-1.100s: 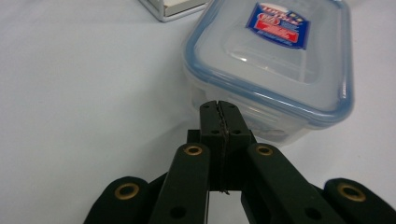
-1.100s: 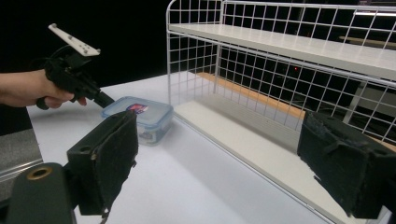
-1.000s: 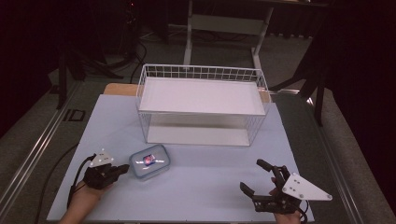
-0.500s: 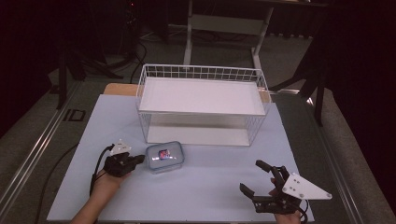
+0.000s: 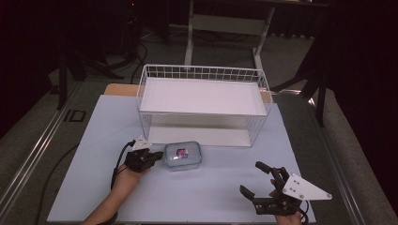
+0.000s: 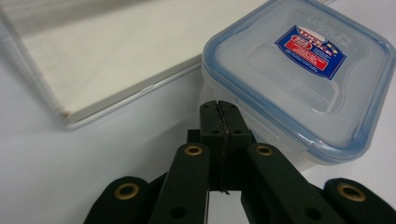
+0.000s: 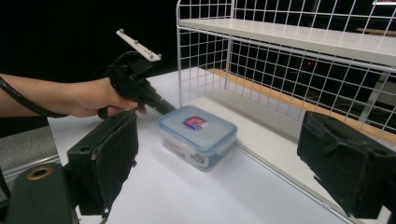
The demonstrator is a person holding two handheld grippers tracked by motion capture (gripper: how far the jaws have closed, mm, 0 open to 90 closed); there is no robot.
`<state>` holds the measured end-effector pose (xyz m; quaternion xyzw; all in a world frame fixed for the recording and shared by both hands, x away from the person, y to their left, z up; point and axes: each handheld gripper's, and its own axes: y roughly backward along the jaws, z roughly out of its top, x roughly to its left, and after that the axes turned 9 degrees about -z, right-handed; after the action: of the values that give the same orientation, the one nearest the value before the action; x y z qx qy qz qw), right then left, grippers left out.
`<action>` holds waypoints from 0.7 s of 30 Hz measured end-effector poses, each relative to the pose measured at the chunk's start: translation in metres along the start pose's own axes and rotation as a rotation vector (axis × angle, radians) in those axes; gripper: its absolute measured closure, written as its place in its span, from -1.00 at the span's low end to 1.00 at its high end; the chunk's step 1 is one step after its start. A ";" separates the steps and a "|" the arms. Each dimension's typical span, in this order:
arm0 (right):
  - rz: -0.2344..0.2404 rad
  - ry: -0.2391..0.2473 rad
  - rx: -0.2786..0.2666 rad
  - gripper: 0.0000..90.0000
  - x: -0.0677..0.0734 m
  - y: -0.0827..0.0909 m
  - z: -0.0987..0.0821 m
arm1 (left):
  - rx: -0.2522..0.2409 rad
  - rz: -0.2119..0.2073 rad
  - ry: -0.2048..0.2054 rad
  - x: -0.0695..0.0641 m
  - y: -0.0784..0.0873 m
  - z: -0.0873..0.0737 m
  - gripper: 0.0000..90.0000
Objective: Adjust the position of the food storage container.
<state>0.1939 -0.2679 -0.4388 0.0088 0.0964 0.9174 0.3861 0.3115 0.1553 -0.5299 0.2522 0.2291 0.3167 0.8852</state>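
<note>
One lidded container (image 5: 182, 156) sits on the counter (image 5: 94, 140) before one wire basket (image 5: 202, 105) (white). Left gripper (image 5: 157, 155), jaws closed, touches it; right gripper (image 5: 257, 179) jaws wide, empty.

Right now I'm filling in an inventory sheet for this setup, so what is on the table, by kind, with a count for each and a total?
Plastic container with blue-rimmed lid: 1
White wire rack: 1
Handheld grippers: 2, the left gripper shut with its tips at the container's side, and the right gripper open
Total: 4
</note>
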 end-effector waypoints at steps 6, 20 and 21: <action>0.009 -0.004 0.006 -0.72 0.000 -0.001 -0.001 | 0.008 -0.020 -0.018 -0.007 -0.016 0.013 1.00; 0.027 0.000 0.019 -0.72 0.000 -0.003 -0.003 | 0.002 -0.065 -0.038 -0.022 -0.043 0.030 1.00; 0.027 0.000 0.021 -0.72 0.000 -0.003 -0.003 | 0.004 -0.067 -0.039 -0.023 -0.045 0.030 1.00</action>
<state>0.1955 -0.2662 -0.4424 0.0142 0.1059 0.9214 0.3736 0.3328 0.1009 -0.5275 0.2520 0.2208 0.2816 0.8991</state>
